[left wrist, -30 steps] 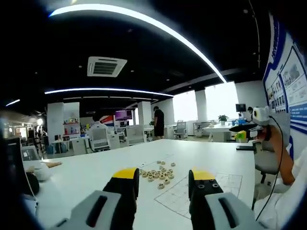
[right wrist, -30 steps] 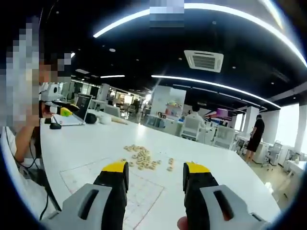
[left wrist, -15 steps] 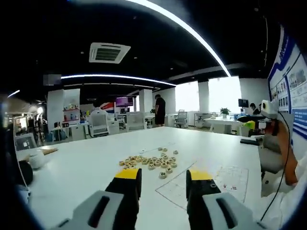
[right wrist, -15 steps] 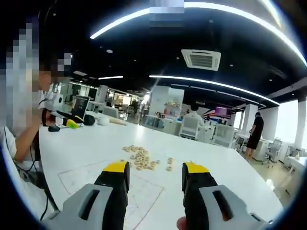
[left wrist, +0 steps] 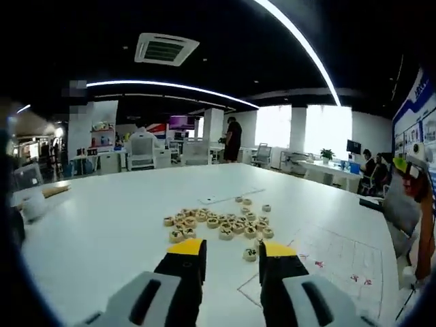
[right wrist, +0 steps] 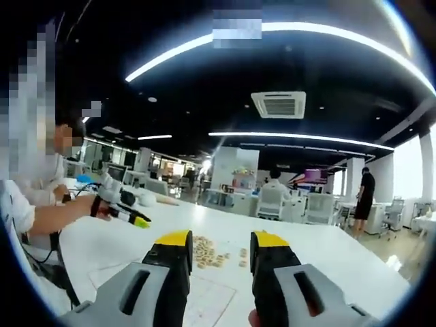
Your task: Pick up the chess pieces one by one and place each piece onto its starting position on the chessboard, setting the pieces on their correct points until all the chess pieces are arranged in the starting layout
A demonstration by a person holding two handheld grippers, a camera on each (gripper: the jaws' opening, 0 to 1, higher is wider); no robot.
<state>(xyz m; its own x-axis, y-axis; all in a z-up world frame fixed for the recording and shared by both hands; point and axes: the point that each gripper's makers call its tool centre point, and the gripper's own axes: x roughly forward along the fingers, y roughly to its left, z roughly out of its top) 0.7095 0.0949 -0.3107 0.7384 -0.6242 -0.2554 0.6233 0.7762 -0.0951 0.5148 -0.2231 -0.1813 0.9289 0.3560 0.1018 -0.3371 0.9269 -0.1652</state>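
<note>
Many chess pieces [left wrist: 218,225] lie flat beside chessboard [left wrist: 340,262].

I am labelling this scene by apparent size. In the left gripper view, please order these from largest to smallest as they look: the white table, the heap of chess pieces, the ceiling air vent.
1. White table, clearly the largest.
2. Heap of chess pieces.
3. Ceiling air vent.

The heap and vent look close in size, and the vent is farther away, so their order is unsure.

No writing is coming through clearly enough to read.
Red marks are showing on the chessboard [left wrist: 340,262], markings are sitting on the chess pieces [left wrist: 216,225], and blue wall posters [left wrist: 417,116] are hanging at the right, all too small or blurred to make out.
</note>
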